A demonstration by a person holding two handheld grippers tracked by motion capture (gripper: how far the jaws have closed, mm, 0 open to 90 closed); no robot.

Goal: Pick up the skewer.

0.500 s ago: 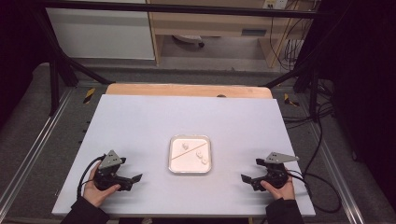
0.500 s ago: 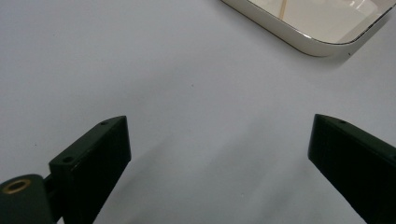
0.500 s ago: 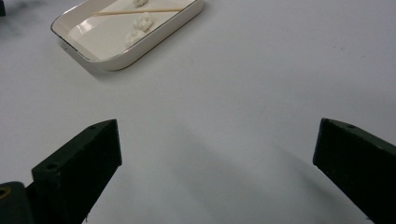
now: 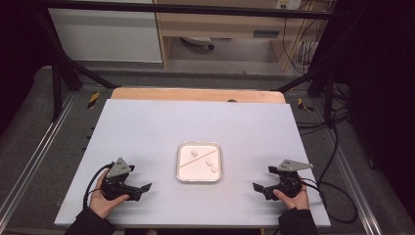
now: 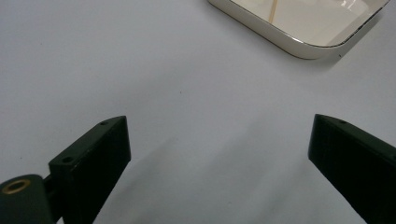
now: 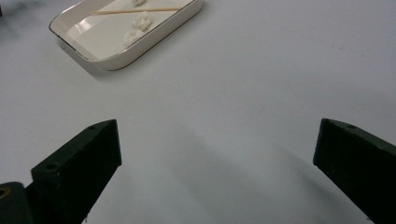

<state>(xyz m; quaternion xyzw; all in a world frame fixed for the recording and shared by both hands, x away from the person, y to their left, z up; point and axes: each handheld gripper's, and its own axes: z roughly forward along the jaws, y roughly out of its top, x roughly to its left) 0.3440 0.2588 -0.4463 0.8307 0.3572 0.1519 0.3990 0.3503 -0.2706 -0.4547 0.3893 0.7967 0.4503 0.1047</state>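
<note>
A white square tray (image 4: 181,171) sits near the table's front middle, holding three small white lumps (image 4: 209,162) and a thin wooden stick (image 4: 192,162). My left gripper (image 4: 142,188) rests at the front left, jaws wide open and empty, with the tray's corner (image 5: 299,44) ahead of it. At the front right my right gripper (image 4: 260,188) is also open and empty. In the right gripper view the tray (image 6: 154,39) lies far ahead to the left, with the lumps (image 6: 135,28) and stick (image 6: 135,10) inside.
The pale table (image 4: 147,127) stretches wide behind the tray. A wooden strip (image 4: 195,94) edges its far side. Black frame struts (image 4: 58,73) and cables (image 4: 337,161) flank the table.
</note>
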